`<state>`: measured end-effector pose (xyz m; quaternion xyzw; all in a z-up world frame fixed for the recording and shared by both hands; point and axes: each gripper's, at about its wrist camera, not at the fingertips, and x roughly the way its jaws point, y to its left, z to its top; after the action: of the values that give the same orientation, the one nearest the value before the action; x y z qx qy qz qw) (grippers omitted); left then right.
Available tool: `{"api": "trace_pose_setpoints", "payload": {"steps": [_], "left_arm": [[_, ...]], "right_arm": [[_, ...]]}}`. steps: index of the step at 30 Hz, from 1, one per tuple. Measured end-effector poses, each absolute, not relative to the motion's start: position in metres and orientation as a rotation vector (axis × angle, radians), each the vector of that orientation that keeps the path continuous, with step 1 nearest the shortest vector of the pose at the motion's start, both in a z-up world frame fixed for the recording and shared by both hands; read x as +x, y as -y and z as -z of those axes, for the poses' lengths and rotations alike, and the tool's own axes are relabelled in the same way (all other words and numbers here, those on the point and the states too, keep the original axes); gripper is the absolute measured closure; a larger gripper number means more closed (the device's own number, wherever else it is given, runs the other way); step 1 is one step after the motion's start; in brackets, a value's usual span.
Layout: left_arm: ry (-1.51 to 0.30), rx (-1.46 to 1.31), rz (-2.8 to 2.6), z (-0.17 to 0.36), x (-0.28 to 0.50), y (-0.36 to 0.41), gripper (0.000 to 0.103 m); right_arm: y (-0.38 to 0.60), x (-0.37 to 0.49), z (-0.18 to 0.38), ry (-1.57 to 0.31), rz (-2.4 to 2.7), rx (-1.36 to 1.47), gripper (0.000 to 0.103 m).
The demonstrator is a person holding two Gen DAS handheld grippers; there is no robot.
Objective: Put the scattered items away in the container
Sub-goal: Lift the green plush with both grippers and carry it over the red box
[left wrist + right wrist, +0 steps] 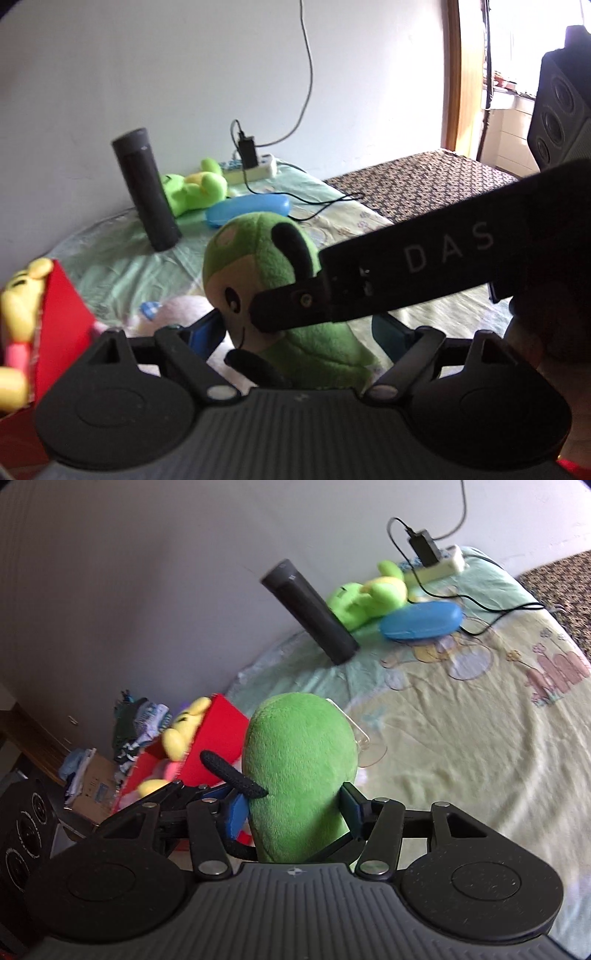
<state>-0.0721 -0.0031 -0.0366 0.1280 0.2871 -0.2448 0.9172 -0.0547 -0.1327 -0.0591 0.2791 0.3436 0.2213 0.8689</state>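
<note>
A green plush toy [299, 760] with black ears is held between the fingers of my right gripper [295, 812], which is shut on it above the bed. It also shows in the left wrist view [266, 273], face toward the camera, between the wide-open fingers of my left gripper [299, 332]; the right gripper's black body [406, 273] crosses in front. The red box [218, 734] sits to the left with a yellow plush [184, 727] in it; the box also shows in the left wrist view [62, 317].
On the bed stand a black cylinder flask [314, 613], a lime green plush [362, 598], a blue case [421, 620] and a power strip [436, 566] with cables. A clear glass object [369, 746] lies behind the held toy. The wall is behind; clutter lies on the floor at left.
</note>
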Motion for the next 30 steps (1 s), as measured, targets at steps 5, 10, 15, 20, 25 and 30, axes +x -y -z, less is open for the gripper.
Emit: {"api": "trace_pose_setpoints", "payload": {"steps": [5,10,15,20,25,30], "left_arm": [[-0.569,0.299,0.450,0.027,-0.082,-0.019,0.019],[-0.521,0.309,0.442,0.013,-0.088,-0.049,0.019],[-0.458,0.321,0.454,-0.004,-0.092,-0.092,0.019],[-0.406,0.323,0.467,-0.020,-0.092,-0.151,0.019],[-0.368,0.316,0.464,-0.029,-0.081,-0.206,0.019],[-0.393,0.316,0.478,-0.028,-0.064,-0.249,0.019]], "right_arm": [[0.113,-0.062,0.057,-0.670,-0.527,0.607,0.047],[0.085,-0.066,0.044,-0.611,-0.546,0.581,0.047],[0.050,-0.069,0.027,-0.538,-0.534,0.572,0.047],[-0.004,-0.070,0.008,-0.478,-0.520,0.554,0.047],[-0.055,-0.062,-0.005,-0.428,-0.515,0.537,0.046],[-0.099,-0.051,-0.006,-0.415,-0.479,0.540,0.046]]}}
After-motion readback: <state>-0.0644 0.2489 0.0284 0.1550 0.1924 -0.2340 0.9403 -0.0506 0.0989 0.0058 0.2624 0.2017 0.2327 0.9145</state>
